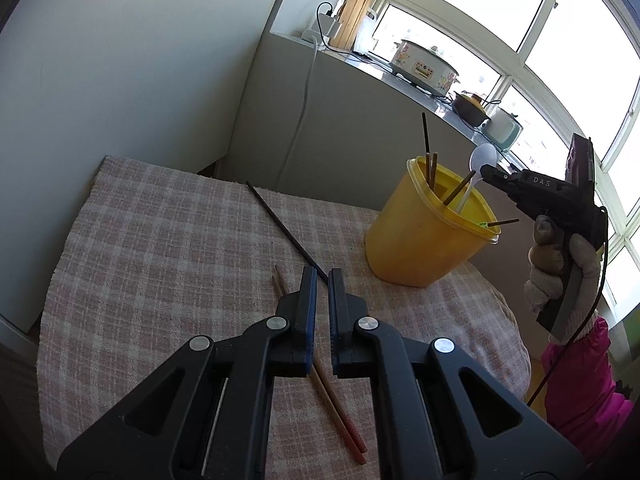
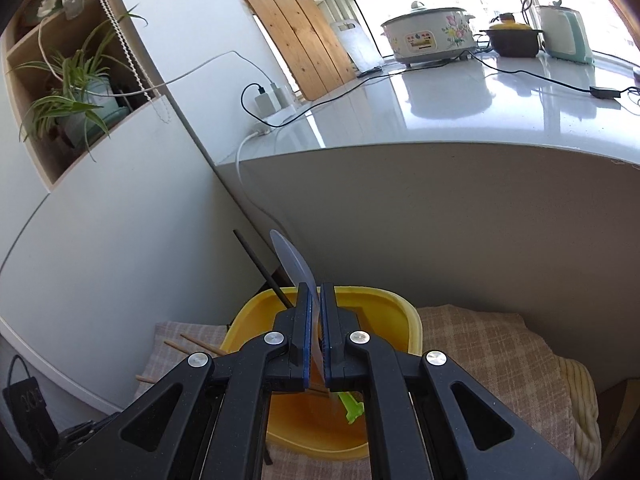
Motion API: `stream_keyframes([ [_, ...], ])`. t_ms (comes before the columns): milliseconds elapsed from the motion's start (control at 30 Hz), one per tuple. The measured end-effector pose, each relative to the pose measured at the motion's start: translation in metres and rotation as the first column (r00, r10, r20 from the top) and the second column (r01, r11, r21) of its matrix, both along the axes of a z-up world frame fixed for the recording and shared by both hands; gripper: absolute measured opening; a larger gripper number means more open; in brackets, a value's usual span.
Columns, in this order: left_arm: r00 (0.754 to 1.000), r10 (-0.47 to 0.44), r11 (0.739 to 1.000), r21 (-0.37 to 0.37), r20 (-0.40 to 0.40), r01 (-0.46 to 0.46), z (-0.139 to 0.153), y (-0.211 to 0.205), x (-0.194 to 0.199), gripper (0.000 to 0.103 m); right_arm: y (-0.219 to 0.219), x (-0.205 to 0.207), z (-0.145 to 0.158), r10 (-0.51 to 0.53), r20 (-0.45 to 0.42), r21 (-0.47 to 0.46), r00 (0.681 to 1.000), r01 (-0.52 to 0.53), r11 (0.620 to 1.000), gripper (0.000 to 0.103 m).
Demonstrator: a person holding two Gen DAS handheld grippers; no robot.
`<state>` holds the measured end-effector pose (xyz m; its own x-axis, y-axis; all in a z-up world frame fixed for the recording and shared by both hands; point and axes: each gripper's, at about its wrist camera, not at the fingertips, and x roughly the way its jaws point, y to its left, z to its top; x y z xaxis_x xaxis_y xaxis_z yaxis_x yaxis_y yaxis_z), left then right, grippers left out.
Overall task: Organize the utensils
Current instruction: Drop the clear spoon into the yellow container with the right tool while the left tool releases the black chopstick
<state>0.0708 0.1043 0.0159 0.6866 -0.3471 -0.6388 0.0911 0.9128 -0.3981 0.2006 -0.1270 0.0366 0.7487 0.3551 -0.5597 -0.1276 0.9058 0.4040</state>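
Note:
A yellow tub [image 1: 424, 232] stands on the checked cloth [image 1: 160, 248] and holds several chopsticks [image 1: 431, 168]. My right gripper [image 1: 486, 172] is shut on a white plastic spoon [image 1: 482, 158], held over the tub with its handle inside. In the right wrist view the spoon [image 2: 294, 264] sticks up between the fingers [image 2: 316, 316] above the tub [image 2: 396, 316]; a green utensil [image 2: 351, 406] lies inside. My left gripper [image 1: 322, 280] hovers low over the cloth, jaws nearly closed and empty. A pair of brown chopsticks [image 1: 336, 408] lies under it, and a black chopstick [image 1: 280, 224] lies ahead.
A grey counter [image 2: 440, 120] behind the table carries a rice cooker [image 2: 428, 34], a dark pot [image 2: 512, 38], a kettle [image 2: 566, 34] and cables. A white wall [image 1: 120, 60] is to the left. A shelf with a plant [image 2: 76, 80] is at upper left.

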Motion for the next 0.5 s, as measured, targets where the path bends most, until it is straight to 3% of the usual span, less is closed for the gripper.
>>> stream_keyframes([
  [100, 1.0, -0.002, 1.0, 0.001, -0.015, 0.002, -0.006, -0.001, -0.001, 0.009, 0.0, -0.005, 0.001, -0.005, 0.005, -0.027, 1.0, 0.005, 1.0, 0.007],
  [167, 1.0, -0.01, 1.0, 0.002, -0.027, 0.01, -0.01, -0.002, -0.001, 0.009, 0.0, -0.009, 0.002, -0.01, 0.011, -0.045, 1.0, 0.011, 0.999, 0.019],
  [500, 0.994, -0.036, 0.998, 0.046, -0.101, 0.041, -0.036, -0.011, 0.0, 0.009, 0.001, -0.04, 0.005, 0.024, 0.049, -0.068, 0.999, -0.02, 0.997, 0.02],
])
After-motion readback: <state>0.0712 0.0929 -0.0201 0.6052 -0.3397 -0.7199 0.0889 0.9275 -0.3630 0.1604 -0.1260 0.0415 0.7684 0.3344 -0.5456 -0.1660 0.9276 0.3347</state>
